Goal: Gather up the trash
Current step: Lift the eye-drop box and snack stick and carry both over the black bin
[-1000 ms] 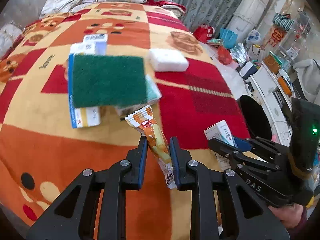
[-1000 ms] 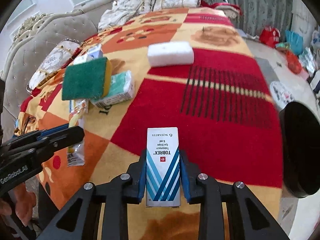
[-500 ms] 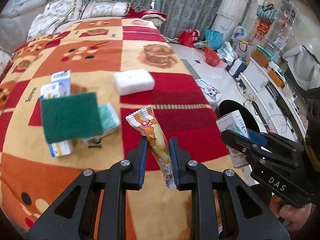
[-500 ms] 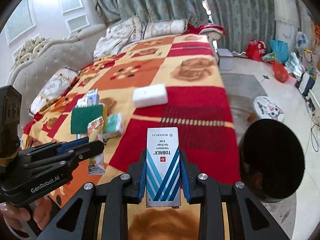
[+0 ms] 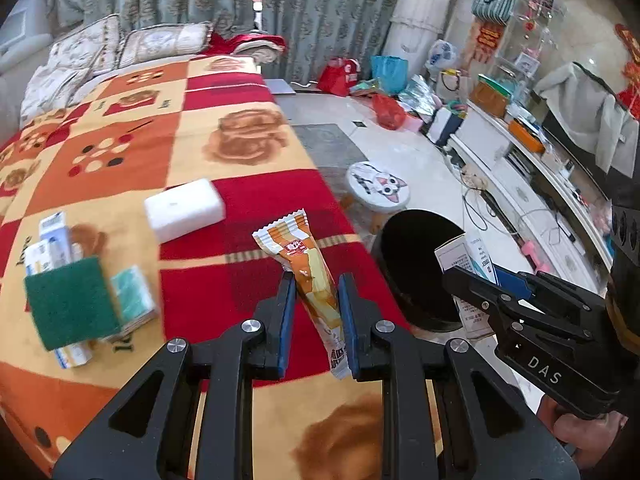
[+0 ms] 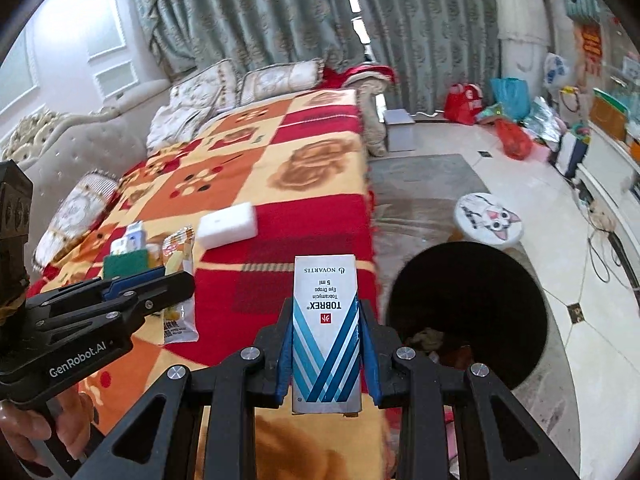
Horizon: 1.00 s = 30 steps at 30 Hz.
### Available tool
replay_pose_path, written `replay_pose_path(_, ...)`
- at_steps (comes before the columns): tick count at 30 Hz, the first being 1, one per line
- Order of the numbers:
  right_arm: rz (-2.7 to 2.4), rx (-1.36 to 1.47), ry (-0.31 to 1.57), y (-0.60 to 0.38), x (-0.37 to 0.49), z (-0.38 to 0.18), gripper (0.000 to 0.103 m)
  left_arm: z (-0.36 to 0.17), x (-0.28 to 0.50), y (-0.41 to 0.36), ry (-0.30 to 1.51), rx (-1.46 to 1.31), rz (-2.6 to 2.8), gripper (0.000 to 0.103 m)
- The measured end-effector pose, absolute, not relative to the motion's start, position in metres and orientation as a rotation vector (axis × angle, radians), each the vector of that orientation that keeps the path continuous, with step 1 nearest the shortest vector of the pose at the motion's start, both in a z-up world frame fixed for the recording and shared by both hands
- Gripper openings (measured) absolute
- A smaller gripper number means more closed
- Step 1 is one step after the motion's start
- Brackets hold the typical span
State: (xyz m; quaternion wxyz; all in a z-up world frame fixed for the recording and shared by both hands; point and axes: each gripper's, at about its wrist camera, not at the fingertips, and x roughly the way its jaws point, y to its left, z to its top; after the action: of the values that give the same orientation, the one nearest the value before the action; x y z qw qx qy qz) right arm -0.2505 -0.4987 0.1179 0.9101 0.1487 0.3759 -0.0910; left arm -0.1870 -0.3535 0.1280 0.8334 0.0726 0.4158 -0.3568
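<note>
My left gripper (image 5: 316, 284) is shut on an orange and white snack wrapper (image 5: 304, 256), held above the blanket's red squares. The same wrapper (image 6: 178, 292) shows in the right wrist view, hanging from the left gripper (image 6: 176, 276). My right gripper (image 6: 326, 304) is shut on a white and blue eye-drop box (image 6: 325, 332), raised near the bed's edge. That box (image 5: 466, 260) appears in the left wrist view in front of the black bin (image 5: 408, 264). The bin (image 6: 468, 304) stands on the floor just right of the bed, with some rubbish inside.
On the blanket (image 5: 120, 128) lie a white sponge block (image 5: 184, 210), a green scouring pad (image 5: 70, 304), a teal packet (image 5: 132, 296) and small white boxes (image 5: 50, 240). A cat-face stool (image 5: 376, 186) stands behind the bin. Bags and shelves crowd the far right.
Both grippers have risen and swung right with their loads, away from the items on the blanket. The black bin has come into full view beside the bed.
</note>
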Motion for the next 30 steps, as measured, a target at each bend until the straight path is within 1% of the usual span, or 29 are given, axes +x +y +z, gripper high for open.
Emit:
replay_pose_path(17, -0.338, 0.381, 0.797, -0.579, -0.283, 0.098, 0.028, 0.115, -0.199, -0.444, 0.904, 0.217, -0.874, 0.019)
replay_pose_path(30, -0.369, 0.418, 0.817, -0.608, -0.286, 0.079, 0.028, 0.098, -0.194, -0.483, 0.935, 0.242, -0.898, 0.019)
